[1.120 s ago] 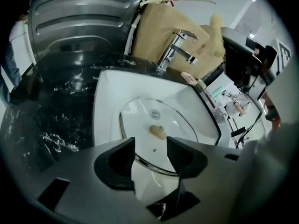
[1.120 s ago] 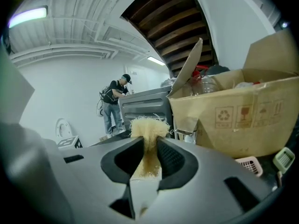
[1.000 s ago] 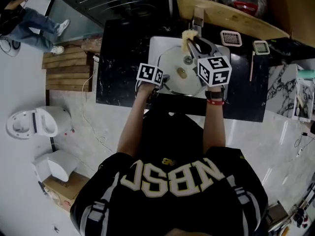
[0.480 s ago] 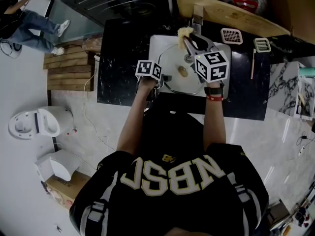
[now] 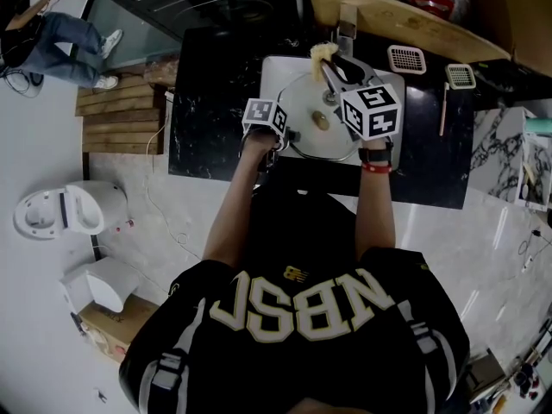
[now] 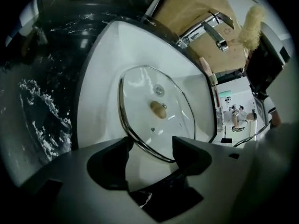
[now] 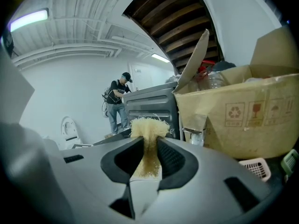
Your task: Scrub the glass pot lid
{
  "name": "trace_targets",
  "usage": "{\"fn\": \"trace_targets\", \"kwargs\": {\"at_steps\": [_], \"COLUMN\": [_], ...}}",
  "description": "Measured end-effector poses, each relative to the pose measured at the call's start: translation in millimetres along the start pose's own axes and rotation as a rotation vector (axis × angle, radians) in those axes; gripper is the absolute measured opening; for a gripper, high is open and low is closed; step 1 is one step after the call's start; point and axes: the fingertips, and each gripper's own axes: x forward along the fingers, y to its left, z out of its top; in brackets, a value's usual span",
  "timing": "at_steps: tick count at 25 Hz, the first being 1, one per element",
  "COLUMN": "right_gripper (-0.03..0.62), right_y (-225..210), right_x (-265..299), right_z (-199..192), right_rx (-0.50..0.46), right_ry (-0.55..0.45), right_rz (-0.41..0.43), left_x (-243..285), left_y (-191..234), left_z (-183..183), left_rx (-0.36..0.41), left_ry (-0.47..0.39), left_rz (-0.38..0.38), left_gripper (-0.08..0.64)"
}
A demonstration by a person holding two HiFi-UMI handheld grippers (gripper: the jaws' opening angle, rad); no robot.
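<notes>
The glass pot lid [image 5: 317, 119] lies flat in the white sink [image 5: 274, 78], its tan knob [image 6: 158, 109] facing up. My left gripper [image 6: 149, 153] hangs over the lid's near-left rim, at the sink's left side [image 5: 285, 133] in the head view. Its jaws have just been opening and now stand wide. The metal rim shows in the gap, and the pads do not press on it. My right gripper [image 7: 149, 154] is held above the far side of the sink [image 5: 333, 69], shut on a yellow fibrous scrubber [image 7: 148, 129] that sticks out past the fingertips [image 5: 321, 53].
A chrome faucet [image 6: 212, 31] stands at the sink's back edge, in front of a cardboard box [image 7: 233, 111] of bottles. Black marble counter [image 5: 211, 102] surrounds the sink. Two white strainer baskets [image 5: 404, 65] sit at the right. A person [image 7: 117, 101] stands far off.
The left gripper has shifted a little farther over the sink's left side and tipped downward, its jaws now wider. The right gripper with the scrubber has stayed almost still.
</notes>
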Motion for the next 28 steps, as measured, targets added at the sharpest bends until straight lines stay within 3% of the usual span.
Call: {"fn": "trace_targets", "kwargs": {"at_steps": [9, 11, 18, 28], "right_gripper": [0.101, 0.101, 0.101, 0.101], "right_y": [1.3, 2.7, -10.6, -12.9], "right_x": [-3.5, -5.6, -13.5, -18.7], "right_z": [2.8, 3.5, -1.7, -29.1], "right_rx": [-0.010, -0.015, -0.001, 0.012], "right_ry": [-0.007, -0.009, -0.004, 0.060], "right_rz": [-0.002, -0.003, -0.034, -0.029], "left_x": [24.3, 23.5, 14.2, -15.6], "left_y": [20.3, 26.8, 17.4, 3.9], "left_z": [7.9, 13.0, 32.2, 44.1], "left_rx": [-0.109, -0.145, -0.244, -0.268], "left_ry": [0.084, 0.040, -0.136, -0.286], "left_rz": [0.098, 0.105, -0.072, -0.252], "left_gripper": [0.298, 0.192, 0.115, 0.092]}}
